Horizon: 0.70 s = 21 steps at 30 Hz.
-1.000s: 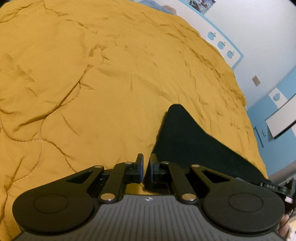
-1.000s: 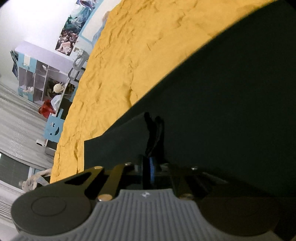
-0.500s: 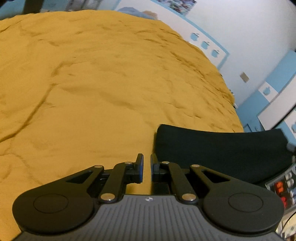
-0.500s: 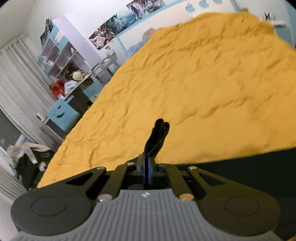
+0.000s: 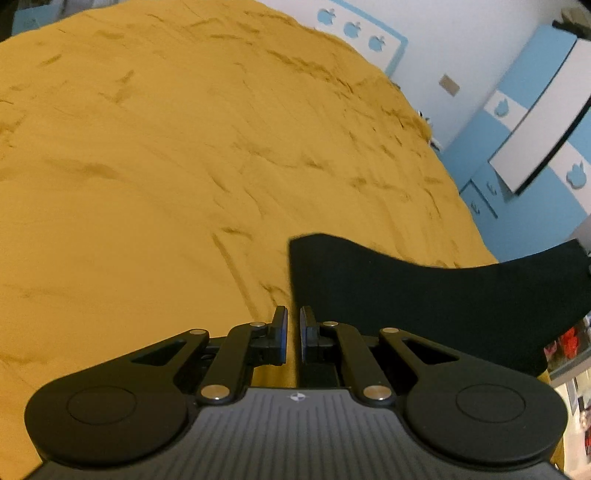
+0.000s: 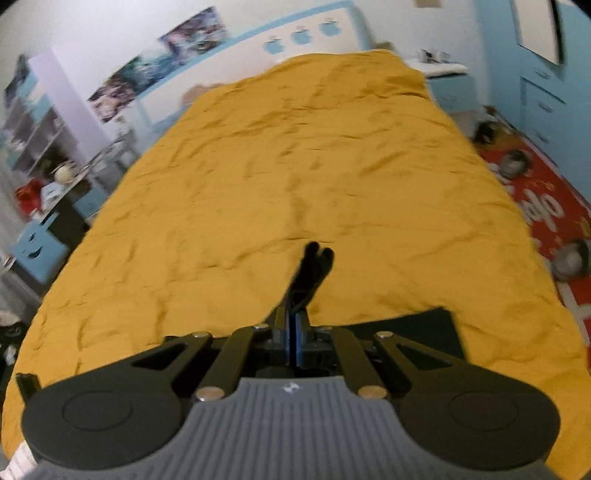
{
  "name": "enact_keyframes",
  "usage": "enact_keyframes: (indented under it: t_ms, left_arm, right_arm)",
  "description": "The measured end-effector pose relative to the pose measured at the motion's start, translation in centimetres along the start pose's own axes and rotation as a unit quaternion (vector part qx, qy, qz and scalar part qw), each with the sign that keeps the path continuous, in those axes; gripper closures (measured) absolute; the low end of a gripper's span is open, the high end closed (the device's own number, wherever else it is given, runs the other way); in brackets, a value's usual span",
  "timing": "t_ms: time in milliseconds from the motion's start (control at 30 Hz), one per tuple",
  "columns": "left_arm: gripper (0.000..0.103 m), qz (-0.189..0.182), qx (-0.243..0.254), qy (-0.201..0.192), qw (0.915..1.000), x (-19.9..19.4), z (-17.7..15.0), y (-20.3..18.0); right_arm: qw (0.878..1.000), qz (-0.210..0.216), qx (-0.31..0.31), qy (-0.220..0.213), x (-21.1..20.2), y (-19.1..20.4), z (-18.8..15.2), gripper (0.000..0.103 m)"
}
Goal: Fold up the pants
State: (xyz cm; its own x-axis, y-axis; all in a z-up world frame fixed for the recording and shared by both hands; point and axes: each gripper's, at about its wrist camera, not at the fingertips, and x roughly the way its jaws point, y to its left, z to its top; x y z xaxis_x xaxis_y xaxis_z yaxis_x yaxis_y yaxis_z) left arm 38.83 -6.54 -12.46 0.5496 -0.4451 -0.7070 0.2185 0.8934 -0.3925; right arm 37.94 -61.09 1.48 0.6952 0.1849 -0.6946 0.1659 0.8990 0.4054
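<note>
- Right tool (image 6: 294, 332): we see its pads pressed together on a bunched fold of the black pants (image 6: 312, 273), which sticks up past the tips.
- Left tool (image 5: 293, 332): a narrow slit shows between its blue pads; the pants' (image 5: 424, 302) edge runs down toward that slit, but we cannot tell whether cloth is pinched there.
- Writing: white letters on the red rug (image 6: 546, 206) beside the bed are too blurred for us to read. Blue apple shapes (image 5: 351, 26) sit on the wall.
- Against a second ago: the right view then was filled with black cloth close up; now we look down the whole yellow bed (image 6: 295, 166), with the pants only at the bottom edge. In the left view the cloth was a pointed flap lying on the bed; now it spans as a taut band off to the right.
- Both tools point forward and downward over the bed.
</note>
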Motion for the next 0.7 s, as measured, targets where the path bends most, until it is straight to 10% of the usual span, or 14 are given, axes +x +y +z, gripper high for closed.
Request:
enact_keyframes:
  t_ms: [267,433,700]
  left_arm:
    - [0.097,0.011,0.010,0.018,0.9997,2.1,-1.4,-1.7]
    - [0.097,0.012,0.008,0.011,0.9998,1.8,-0.8,-1.8]
    - [0.097,0.018,0.011,0.024,0.9995,2.3,-1.2,-1.6]
  right_arm:
    - [0.999,-0.040,0.021,0.026,5.5,-6.4,-2.5,0.103]
    - [1.000,0.007,-0.015,0.004,3.5,-5.0,-1.2,0.103]
    - [0.994,-0.085,-0.005,0.065,8.3,-9.8,-2.8,0.103]
